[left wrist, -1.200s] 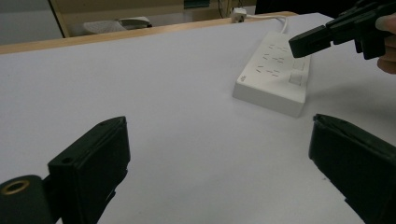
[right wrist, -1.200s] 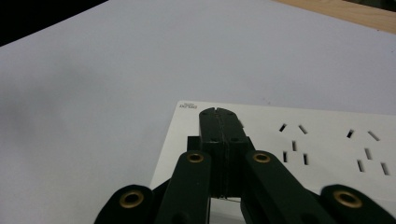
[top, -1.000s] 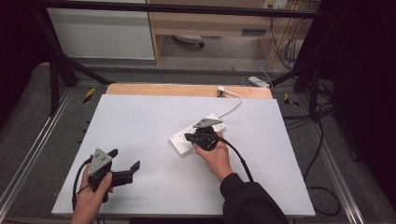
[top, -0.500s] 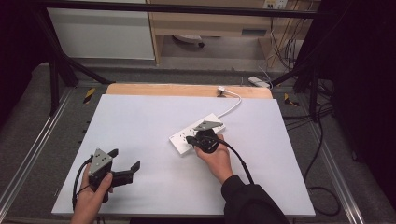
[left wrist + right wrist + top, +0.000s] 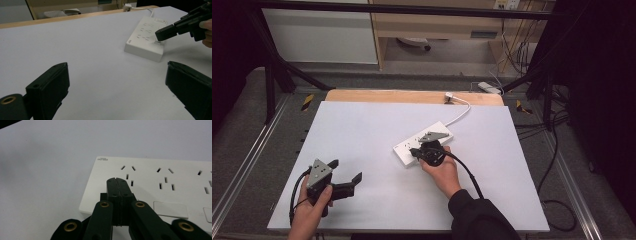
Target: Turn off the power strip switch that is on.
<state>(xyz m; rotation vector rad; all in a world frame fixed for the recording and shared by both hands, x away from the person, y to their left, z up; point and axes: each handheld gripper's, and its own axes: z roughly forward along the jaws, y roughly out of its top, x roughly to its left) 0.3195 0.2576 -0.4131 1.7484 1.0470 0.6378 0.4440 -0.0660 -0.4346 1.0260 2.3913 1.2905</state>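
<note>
The right tongs (image 5: 117, 180), pinched together on nothing, hover at the white power strip (image 5: 422, 143), seemingly to press a switch, while the left tongs (image 5: 346, 176) wait wide apart and empty on the counter (image 5: 362, 125).

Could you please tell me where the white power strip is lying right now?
In the high view, the power strip lies right of the table's centre, directly under the closed right gripper.

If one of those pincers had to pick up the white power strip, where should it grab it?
Probably across the narrow width of the power strip, near its free end away from the cord. It lies flat on the table, a long, low block, so its long side walls give parallel faces. The open left gripper could come from above. The right gripper, jaws shut, rests its tips on the top.
</note>
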